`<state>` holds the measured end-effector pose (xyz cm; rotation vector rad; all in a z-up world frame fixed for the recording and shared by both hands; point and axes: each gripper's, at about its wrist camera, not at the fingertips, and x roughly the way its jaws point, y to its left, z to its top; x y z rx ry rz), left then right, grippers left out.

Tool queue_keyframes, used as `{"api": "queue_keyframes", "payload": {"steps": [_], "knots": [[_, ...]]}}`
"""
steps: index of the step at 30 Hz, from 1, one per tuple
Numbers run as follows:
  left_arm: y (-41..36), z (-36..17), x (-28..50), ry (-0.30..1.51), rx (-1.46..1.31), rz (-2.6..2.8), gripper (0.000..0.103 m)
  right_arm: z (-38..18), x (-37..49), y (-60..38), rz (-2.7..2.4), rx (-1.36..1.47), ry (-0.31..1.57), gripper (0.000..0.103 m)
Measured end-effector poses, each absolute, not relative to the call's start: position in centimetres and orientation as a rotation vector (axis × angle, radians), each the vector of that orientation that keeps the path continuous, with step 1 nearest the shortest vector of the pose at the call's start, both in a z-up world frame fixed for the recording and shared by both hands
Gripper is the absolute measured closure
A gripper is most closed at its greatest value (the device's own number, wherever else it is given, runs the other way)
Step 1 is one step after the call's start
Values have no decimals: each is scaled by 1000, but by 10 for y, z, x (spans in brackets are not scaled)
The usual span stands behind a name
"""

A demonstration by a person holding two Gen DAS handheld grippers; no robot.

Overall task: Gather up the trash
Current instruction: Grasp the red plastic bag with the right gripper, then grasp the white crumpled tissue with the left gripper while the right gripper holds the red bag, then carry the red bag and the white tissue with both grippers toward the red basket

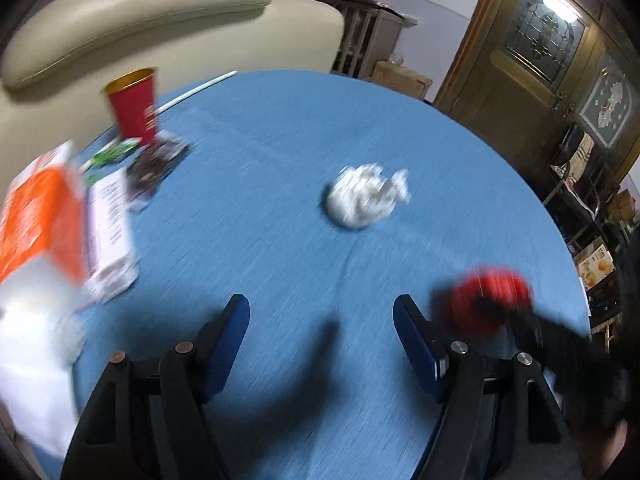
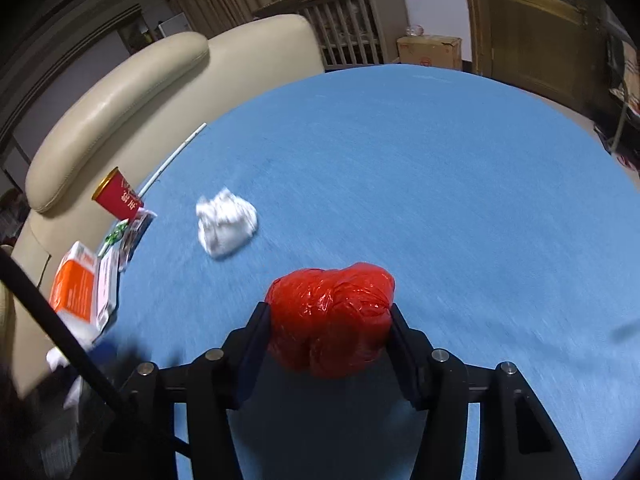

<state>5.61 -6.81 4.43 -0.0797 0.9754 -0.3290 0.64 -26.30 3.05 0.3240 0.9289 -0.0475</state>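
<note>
Right gripper (image 2: 330,316): fingers clamped on a crumpled red plastic bag (image 2: 332,316), one finger pressed to each side of it, held above the near part of the table. In the left wrist view the same bag (image 1: 490,304) shows as a red blur at the right, just beside the left gripper's right finger.

Left gripper (image 1: 322,320): fingers spread wide apart, nothing between them, over the near edge of the table.

Table (image 2: 440,184): round, covered in blue cloth.

Wad of white paper (image 1: 366,196): lies alone on the cloth ahead of the left gripper, bare cloth between them; well apart from the clutter at the left edge.

Red cup (image 1: 134,106): upright near the far left edge, gold inside.

White straw (image 2: 176,156): lies along the table's left rim, just beyond the cup.

Dark wrapper (image 1: 154,168) and green wrapper (image 1: 114,154): flat on the cloth at the foot of the cup.

Orange carton (image 1: 38,220): at the left edge, beside a white printed packet (image 1: 112,232); white tissue (image 1: 36,344) nearer the camera, blurred.

Cream armchair (image 2: 120,96): behind the table's left side.

Cardboard box (image 2: 430,52): on the floor beyond the table, next to a wooden door (image 1: 520,64).
</note>
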Motion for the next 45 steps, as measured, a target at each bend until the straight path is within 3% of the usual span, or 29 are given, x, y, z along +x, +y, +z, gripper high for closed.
{"api": "queue_keyframes", "payload": {"steps": [6,13,14,15,16,28,45], "knots": [[-107,46,108,939,-55,-343,28,28,-53,-266,-43,343,934,44],[-133,24,146,1037,-17,-312,29,28,-78,-268,-49,367,925,44],[-135,20,150,1063,0,-300,37,28,-79,-269,-49,369,923,44],[-136,17,153,1083,7,-295,59,28,-79,-269,-50,370,922,44],[-135,19,151,1073,18,-289,61,28,-80,-270,-50,370,919,44],[-116,56,55,986,88,-316,62,39,-116,-271,-41,373,879,44],[-103,57,-98,966,148,-328,62,46,-221,-270,-119,381,822,44]]}}
